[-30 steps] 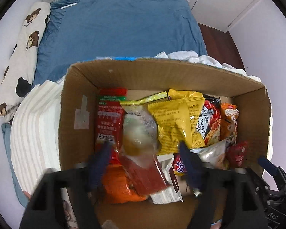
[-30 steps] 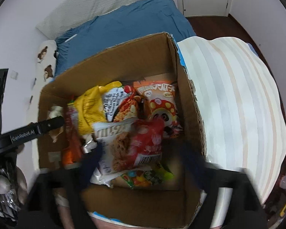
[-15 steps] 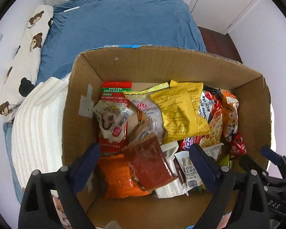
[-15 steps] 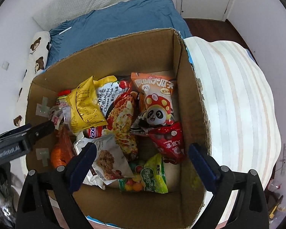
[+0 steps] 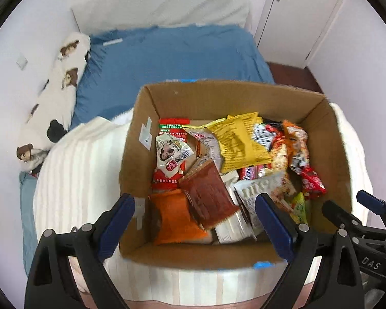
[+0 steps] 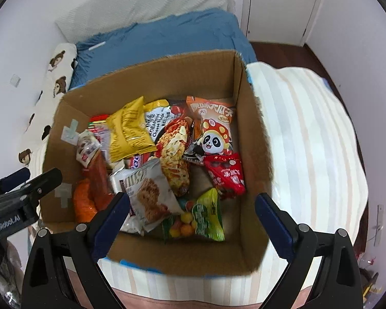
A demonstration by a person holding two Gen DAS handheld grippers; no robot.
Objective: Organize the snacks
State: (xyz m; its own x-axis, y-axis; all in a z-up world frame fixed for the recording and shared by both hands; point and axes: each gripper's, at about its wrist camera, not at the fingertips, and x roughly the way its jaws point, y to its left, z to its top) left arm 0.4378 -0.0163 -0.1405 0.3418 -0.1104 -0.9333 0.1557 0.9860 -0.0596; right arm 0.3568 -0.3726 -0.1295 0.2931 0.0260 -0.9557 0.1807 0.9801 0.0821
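Left tongs (image 5: 195, 219): spread wide, nothing between the blue pads; poised above the near left part of the cardboard box, pointing steeply down.
Right tongs (image 6: 191, 217): also wide apart and empty (the jaws done widening, by the look of it), above the near right part of the box.
Cardboard box (image 5: 334, 159): open-topped, set on the striped blanket at the near end of the bed, flaps not visible.
Snacks, left side of box: orange packet (image 5: 176, 221) in the near left corner; brown sachet (image 5: 208, 193) lying partly over it; white pouch with a picture (image 5: 171, 154) resting on a red-and-green pack (image 5: 173, 126) along the left wall.
Snacks, middle: yellow bag (image 6: 128, 131) tilted toward the far wall; noodle pack (image 6: 173, 154) just beside it; white cereal-bar bag (image 6: 146, 193) nearer.
Snacks, right side: orange panda bag (image 6: 213, 126) by the far right corner; red pouch (image 6: 226, 175) touching its near edge; green candy bag (image 6: 205, 215) toward the near wall.
Striped blanket (image 6: 308, 141): bunched under and around the box.
Blue sheet (image 5: 167, 59): covering the far part of the bed.
Bear-print pillow (image 5: 54, 103): along the bed's left edge, against the wall.
White door (image 6: 278, 5): beyond the bed's far right corner.
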